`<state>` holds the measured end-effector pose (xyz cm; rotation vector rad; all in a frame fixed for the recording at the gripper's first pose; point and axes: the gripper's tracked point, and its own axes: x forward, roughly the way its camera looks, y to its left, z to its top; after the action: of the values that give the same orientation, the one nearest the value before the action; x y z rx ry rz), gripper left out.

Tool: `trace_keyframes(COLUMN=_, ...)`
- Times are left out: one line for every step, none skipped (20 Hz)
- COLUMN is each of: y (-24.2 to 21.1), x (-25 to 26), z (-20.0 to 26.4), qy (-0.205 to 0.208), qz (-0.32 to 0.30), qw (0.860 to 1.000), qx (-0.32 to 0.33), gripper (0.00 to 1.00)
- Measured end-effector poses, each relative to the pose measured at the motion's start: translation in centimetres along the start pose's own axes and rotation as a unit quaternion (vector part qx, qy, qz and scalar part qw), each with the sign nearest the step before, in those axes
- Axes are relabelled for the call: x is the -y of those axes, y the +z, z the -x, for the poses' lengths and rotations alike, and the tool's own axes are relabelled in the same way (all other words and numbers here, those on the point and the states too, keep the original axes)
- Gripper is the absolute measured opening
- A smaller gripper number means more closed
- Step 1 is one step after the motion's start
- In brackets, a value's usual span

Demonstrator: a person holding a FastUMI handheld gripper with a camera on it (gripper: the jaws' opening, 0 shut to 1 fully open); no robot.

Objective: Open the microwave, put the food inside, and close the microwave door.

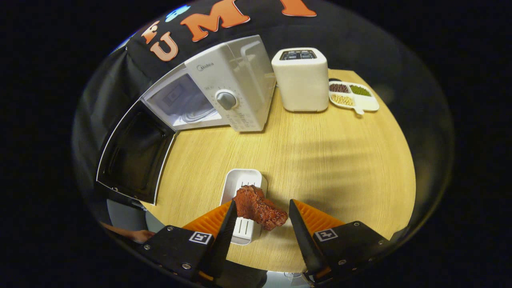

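Observation:
A brown chunk of meat lies across the right rim of a small white slotted tray on the wooden table. My gripper is open around it. The left fingertip is against the meat's side, while a gap separates the right fingertip from it. Beyond and to the left stands the white microwave. Its door is swung wide open toward me, showing the lit cavity with a glass turntable inside.
A white toaster stands right of the microwave, and a divided white dish of beans sits beyond it. The round wooden table has bare room ahead and to the right. A person's hand shows below the open door.

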<state>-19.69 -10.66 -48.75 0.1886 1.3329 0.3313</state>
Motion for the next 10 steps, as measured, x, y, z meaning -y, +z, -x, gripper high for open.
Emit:
trace_keyframes(y=-0.3, x=0.1, z=-0.8, qy=0.013, qz=-0.011, qw=1.000, qx=-0.014, gripper=0.77)
trace_keyframes(y=-0.3, x=0.2, z=-1.4, qy=0.024, qz=-0.030, qw=0.999, qx=-0.023, gripper=0.73)
trace_keyframes(y=-0.4, x=-0.1, z=-1.7, qy=0.040, qz=-0.055, qw=0.997, qx=-0.028, gripper=0.70)
trace_keyframes(y=-0.4, x=-0.2, z=-1.9, qy=0.047, qz=-0.072, qw=0.996, qx=-0.028, gripper=0.61)
trace_keyframes(y=-0.5, x=-0.4, z=-1.9, qy=0.058, qz=-0.082, qw=0.995, qx=-0.025, gripper=0.55)
trace_keyframes(y=-0.6, x=-0.9, z=-1.6, qy=0.067, qz=-0.091, qw=0.993, qx=-0.024, gripper=0.51)
trace_keyframes(y=-0.8, x=-1.5, z=-1.6, qy=0.078, qz=-0.100, qw=0.992, qx=-0.023, gripper=0.47)
trace_keyframes(y=-0.6, x=-2.1, z=-1.5, qy=0.089, qz=-0.113, qw=0.989, qx=-0.016, gripper=0.41)
trace_keyframes(y=-0.4, x=-2.7, z=-1.2, qy=0.103, qz=-0.127, qw=0.986, qx=-0.012, gripper=0.37)
trace_keyframes(y=-0.2, x=-3.2, z=-1.0, qy=0.109, qz=-0.144, qw=0.983, qx=-0.004, gripper=0.29)
